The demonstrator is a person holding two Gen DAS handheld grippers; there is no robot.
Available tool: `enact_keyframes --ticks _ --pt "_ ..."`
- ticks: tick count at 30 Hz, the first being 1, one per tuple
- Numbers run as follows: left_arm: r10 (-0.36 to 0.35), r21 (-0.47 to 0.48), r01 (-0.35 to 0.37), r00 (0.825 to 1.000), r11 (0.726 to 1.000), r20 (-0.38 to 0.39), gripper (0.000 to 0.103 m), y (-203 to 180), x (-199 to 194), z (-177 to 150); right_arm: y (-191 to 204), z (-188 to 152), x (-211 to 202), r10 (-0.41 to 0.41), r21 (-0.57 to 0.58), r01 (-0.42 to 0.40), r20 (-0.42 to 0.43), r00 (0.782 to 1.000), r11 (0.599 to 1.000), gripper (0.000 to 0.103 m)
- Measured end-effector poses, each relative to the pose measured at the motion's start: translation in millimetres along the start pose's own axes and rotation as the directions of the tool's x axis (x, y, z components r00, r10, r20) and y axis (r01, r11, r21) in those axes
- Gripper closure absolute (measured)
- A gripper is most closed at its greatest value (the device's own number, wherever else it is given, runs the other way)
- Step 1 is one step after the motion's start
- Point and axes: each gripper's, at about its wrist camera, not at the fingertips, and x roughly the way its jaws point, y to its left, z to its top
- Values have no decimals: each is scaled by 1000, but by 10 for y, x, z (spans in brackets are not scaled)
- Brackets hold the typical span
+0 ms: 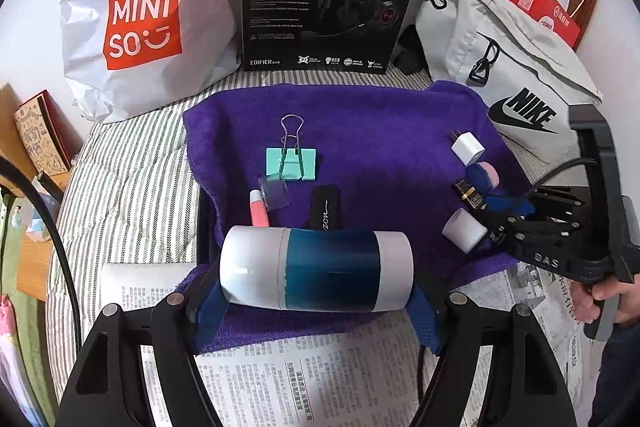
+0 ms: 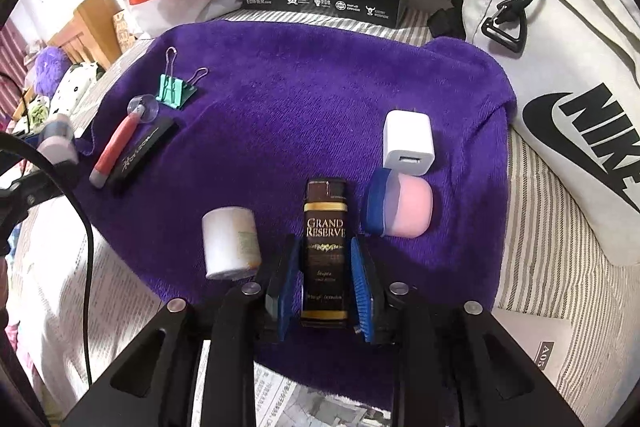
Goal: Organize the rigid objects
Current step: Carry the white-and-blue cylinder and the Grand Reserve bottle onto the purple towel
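The right gripper (image 2: pixel 325 283) has its jaws just slack around the dark Grand Reserve box (image 2: pixel 325 251) on the purple towel (image 2: pixel 300 99), apparently setting it down, while the left gripper (image 1: pixel 316 291) clamps the blue-and-white cylinder (image 1: pixel 316 269), probably placed next.

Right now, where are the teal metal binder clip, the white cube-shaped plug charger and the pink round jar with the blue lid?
teal metal binder clip (image 1: pixel 291 165): left wrist view, clip body.
white cube-shaped plug charger (image 2: pixel 408 143): right wrist view, top face.
pink round jar (image 2: pixel 410 211): right wrist view, pink side.
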Motion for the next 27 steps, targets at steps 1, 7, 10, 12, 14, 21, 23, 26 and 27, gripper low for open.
enact_keyframes --ticks 1,7,10,12,14,21,23,26,27 --pt "5 2 -5 1000 1000 -3 28 -11 20 5 -8 -16 -17 0 -2 0 -2 1000 1000 72" --pt "9 2 -9 1000 1000 -20 28 -82 133 32 -48 -91 -144 5 -7 -5 12 1000 1000 71" --pt "7 1 -7 1000 1000 -26 28 -123 188 46 -76 -130 -212 6 -5 -6 20 1000 1000 71" --pt "6 4 -6 1000 1000 -27 28 -157 224 61 -99 -166 -250 6 0 -6 25 1000 1000 71" --pt "-1 8 1 1000 1000 -27 28 -191 259 76 -118 -204 -285 10 5 -10 29 1000 1000 71" --pt "1 51 2 999 999 -44 28 -374 472 162 -153 -333 -432 16 9 -17 64 998 1000 69" --pt "13 77 -9 999 997 -48 28 -447 536 190 -167 -352 -457 4 5 -4 70 998 1000 67" --pt "18 110 -12 998 994 -53 28 -531 605 217 -201 -368 -475 6 7 -6 76 997 1000 66" --pt "18 126 -11 999 992 -52 28 -572 632 229 -217 -376 -480 10 11 -11 78 997 1000 66"
